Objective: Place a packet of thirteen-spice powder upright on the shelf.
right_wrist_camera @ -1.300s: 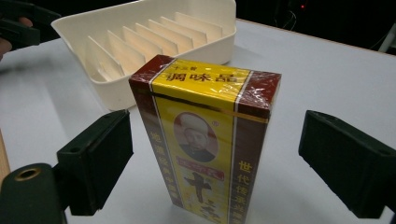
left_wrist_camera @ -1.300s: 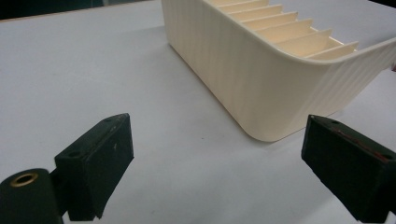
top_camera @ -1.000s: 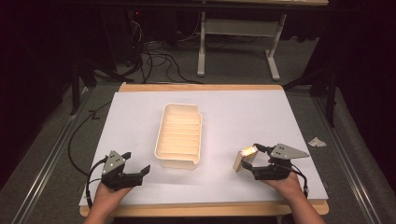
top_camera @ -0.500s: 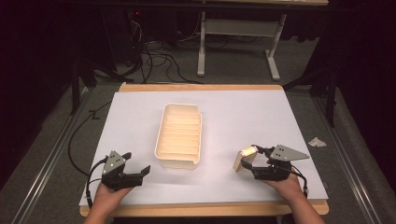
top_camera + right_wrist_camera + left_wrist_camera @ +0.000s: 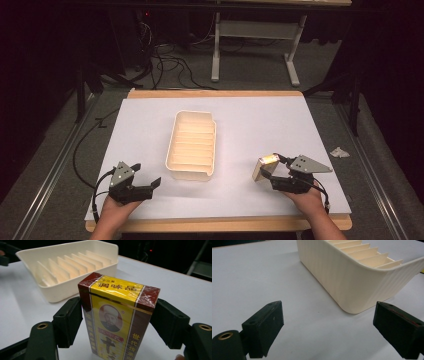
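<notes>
While the left tongs (image 5: 150, 186) rest on the white counter (image 5: 300, 125) with jaws spread wide near the cream ribbed tray (image 5: 192, 145), the right tongs (image 5: 267, 172) clamp a yellow and maroon box (image 5: 117, 315), holding it upright, right of the tray and apart from it.

White-covered table (image 5: 150, 125); cream tray (image 5: 192, 145)
</notes>
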Demonstrator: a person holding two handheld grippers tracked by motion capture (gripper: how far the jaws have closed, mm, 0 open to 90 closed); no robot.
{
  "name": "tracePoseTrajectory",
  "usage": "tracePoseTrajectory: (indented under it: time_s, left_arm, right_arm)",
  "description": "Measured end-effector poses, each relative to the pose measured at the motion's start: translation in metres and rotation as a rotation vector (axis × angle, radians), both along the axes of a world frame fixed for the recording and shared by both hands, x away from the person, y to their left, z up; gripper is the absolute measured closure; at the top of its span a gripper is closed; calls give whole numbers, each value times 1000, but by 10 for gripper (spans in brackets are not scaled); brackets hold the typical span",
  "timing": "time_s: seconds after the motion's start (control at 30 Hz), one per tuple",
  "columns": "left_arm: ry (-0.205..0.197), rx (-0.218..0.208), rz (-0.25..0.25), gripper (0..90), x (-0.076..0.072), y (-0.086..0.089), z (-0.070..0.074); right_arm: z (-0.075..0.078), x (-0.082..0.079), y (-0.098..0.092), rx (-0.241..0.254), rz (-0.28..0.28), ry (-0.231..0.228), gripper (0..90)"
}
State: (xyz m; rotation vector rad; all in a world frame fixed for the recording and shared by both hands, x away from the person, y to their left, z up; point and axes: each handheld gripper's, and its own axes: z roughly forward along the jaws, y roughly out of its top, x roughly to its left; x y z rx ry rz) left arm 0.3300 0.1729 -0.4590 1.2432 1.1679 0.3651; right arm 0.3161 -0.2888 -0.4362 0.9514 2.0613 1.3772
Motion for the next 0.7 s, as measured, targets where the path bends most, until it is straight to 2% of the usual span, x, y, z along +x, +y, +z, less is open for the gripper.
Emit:
tracePoseTrajectory:
  time_s: [0.17,0.33,0.47,0.57,0.7]
  left_arm:
    - [2,-1,-3,103,0,0,0]
    - [2,0,-4,104,0,0,0]
    - [2,0,-7,104,0,-1,0]
    - [2,-1,-6,104,-1,0,0]
    - [3,-5,-5,104,0,-1,0]
  right_arm:
    - [1,3,-3,8,-105,-5,292]
    - [0,6,-4,-9,-187,-2,292]
    - [-1,6,-3,-1,-212,1,292]
    - [-1,6,0,-21,-209,-11,291]
    - [-1,6,-2,-4,-202,0,288]
